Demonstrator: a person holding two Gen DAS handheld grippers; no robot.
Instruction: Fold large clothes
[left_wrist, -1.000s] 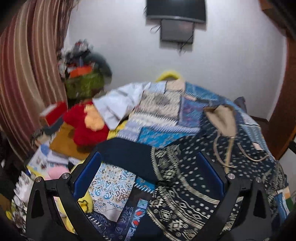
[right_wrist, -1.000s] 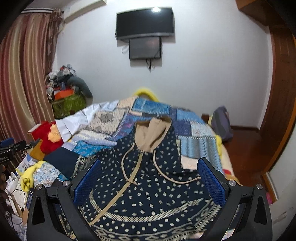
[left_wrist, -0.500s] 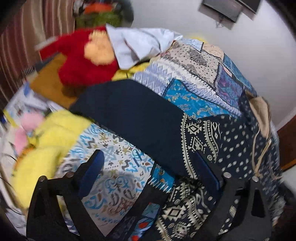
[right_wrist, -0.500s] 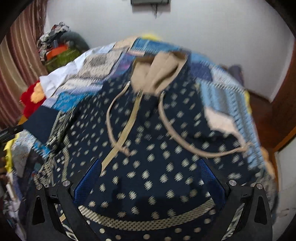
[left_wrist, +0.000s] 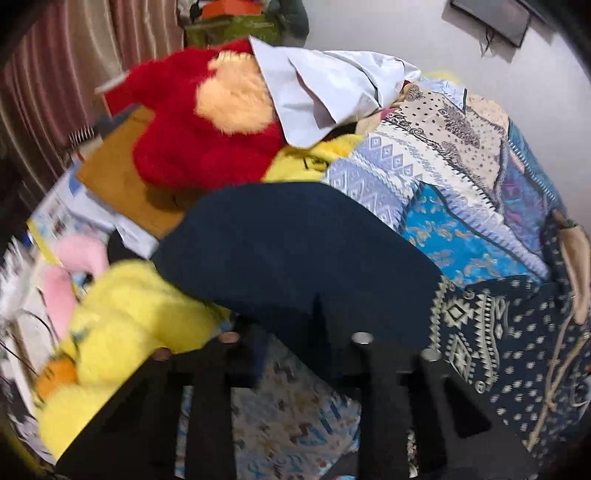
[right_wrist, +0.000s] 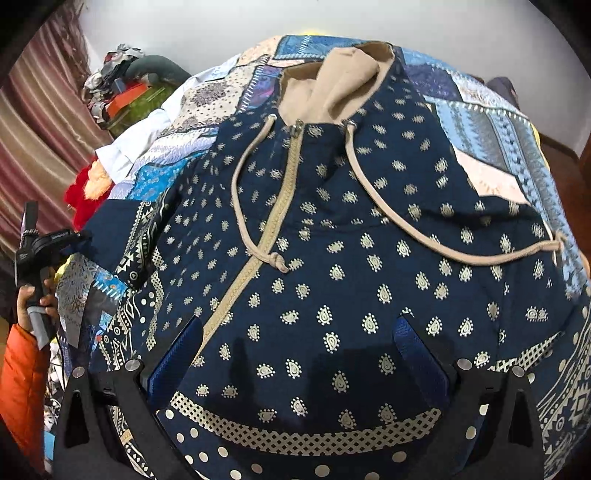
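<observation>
Both grippers tilt steeply down over the navy hooded jacket (right_wrist: 332, 229) spread on the bed's patchwork quilt (right_wrist: 491, 122). The left gripper (left_wrist: 295, 354) is closing at the jacket's plain navy sleeve (left_wrist: 295, 251); whether cloth sits between the fingers cannot be told. The right gripper (right_wrist: 295, 354) stands wide open just above the jacket's hem, holding nothing. Compared with a second ago, both have dropped closer, and the left has narrowed from fully open.

hooded jacket (right_wrist: 332, 229): 1 | drawstring ends (right_wrist: 279, 263): 2 | red plush toy (left_wrist: 192, 136): 1 | patchwork bedspread (left_wrist: 424, 155): 1 | grippers (right_wrist: 295, 354): 2
</observation>
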